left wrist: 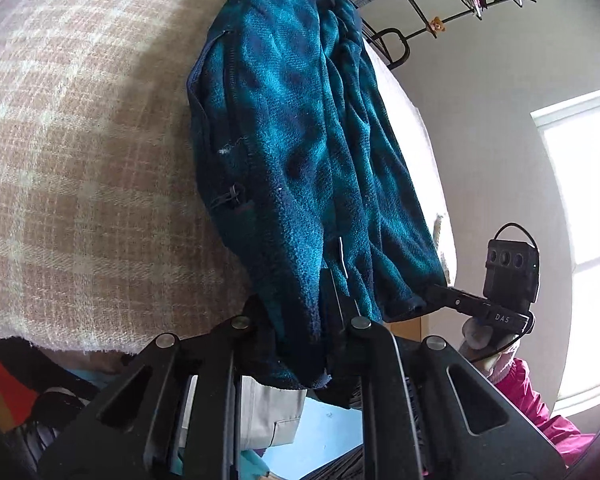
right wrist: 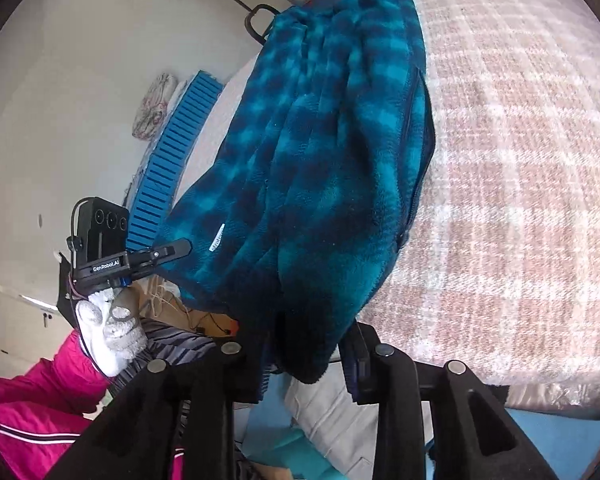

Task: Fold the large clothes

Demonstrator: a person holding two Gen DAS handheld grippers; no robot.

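A blue and teal plaid fleece jacket (left wrist: 300, 152) with a zipper hangs stretched above the bed, its far end resting on the bed. My left gripper (left wrist: 300, 344) is shut on one near corner of its hem. My right gripper (right wrist: 304, 356) is shut on the other near corner of the jacket (right wrist: 320, 160). Each gripper shows in the other's view: the right one (left wrist: 432, 296) pinches the fleece edge at the lower right, the left one (right wrist: 180, 248) pinches it at the left, held by a white-gloved hand (right wrist: 112, 332).
A bed with a beige and white plaid blanket (left wrist: 80, 160) lies under the jacket; it also shows in the right wrist view (right wrist: 520, 180). A wire rack (left wrist: 460, 0) hangs on the wall. A bright window (left wrist: 588, 240) is at the right. A pink sleeve (right wrist: 28, 412) is low left.
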